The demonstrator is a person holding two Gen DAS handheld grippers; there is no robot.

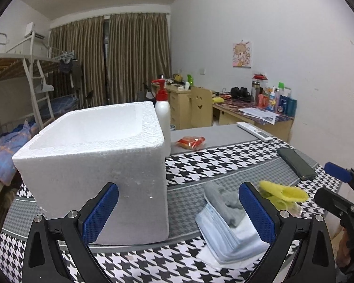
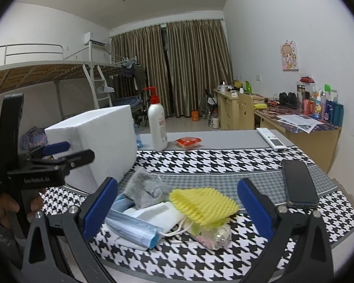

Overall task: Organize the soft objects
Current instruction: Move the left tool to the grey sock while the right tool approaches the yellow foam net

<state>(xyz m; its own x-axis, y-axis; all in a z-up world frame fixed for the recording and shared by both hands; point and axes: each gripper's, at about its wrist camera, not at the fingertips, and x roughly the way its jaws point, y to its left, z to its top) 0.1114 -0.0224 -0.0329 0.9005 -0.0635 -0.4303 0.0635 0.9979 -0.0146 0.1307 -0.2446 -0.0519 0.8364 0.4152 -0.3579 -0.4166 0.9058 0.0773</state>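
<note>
Both claws gape open, right claw (image 2: 177, 202) just before the yellow foam net (image 2: 203, 205), left claw (image 1: 177, 212) facing the foam box (image 1: 94, 165).

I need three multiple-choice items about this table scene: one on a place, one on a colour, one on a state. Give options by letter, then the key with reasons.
1. Where does the phone lie?
A inside the foam box
B on the table, right of the soft pile
C under the bottle

2. What colour is the foam net?
A yellow
B red
C black

3. How is the right gripper?
A shut on the grey sock
B shut on a mask
C open

Key: 1 B, it lies flat on the cloth; 2 A, plainly yellow; 3 C, its fingers stand wide apart, holding nothing.
</note>
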